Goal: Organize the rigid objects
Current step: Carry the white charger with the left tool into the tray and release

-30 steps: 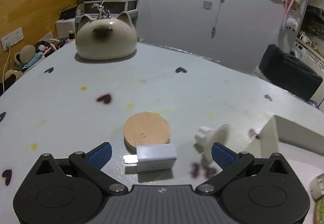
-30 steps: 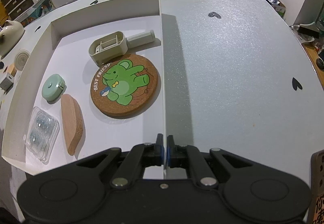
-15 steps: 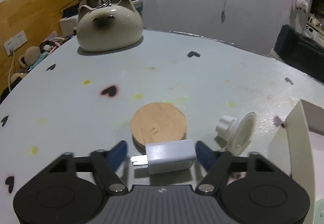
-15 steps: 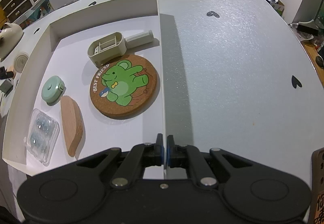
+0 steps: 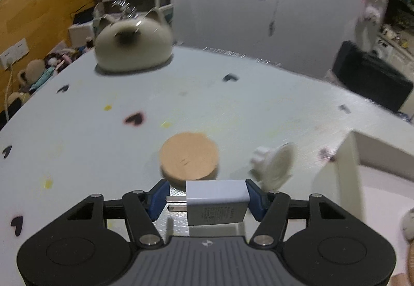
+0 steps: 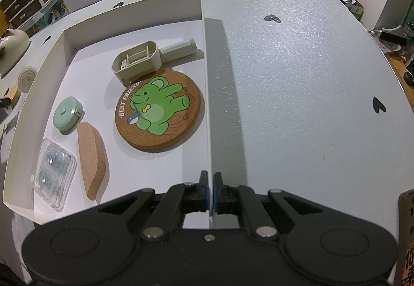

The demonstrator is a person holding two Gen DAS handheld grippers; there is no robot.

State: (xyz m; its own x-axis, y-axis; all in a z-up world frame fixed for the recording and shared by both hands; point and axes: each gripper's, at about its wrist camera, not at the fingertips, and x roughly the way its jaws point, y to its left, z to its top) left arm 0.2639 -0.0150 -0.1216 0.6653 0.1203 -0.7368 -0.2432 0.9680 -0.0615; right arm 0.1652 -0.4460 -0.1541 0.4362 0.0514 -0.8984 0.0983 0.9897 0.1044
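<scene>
My left gripper [image 5: 208, 199] is shut on a white plug adapter [image 5: 216, 202] and holds it just above the table, prongs pointing left. A round cork disc [image 5: 189, 159] lies right beyond it, and a white suction hook [image 5: 275, 165] to its right. My right gripper [image 6: 210, 191] is shut on the right wall of the white tray [image 6: 205, 94]. The tray holds a frog cork coaster [image 6: 158, 109], a beige holder [image 6: 137, 62], a green tape measure [image 6: 67, 113], a wooden block [image 6: 91, 156] and a clear blister pack [image 6: 53, 165].
A cat-shaped ceramic pot [image 5: 133, 44] stands at the far left of the table. The tray's corner [image 5: 349, 154] shows at the right in the left wrist view. The white table [image 6: 297, 92] stretches to the right of the tray. Drawers and clutter lie beyond the table edge.
My left gripper has closed on the plug adapter and lifted it slightly. The left view is blurred with motion. The right gripper stays shut on the tray wall.
</scene>
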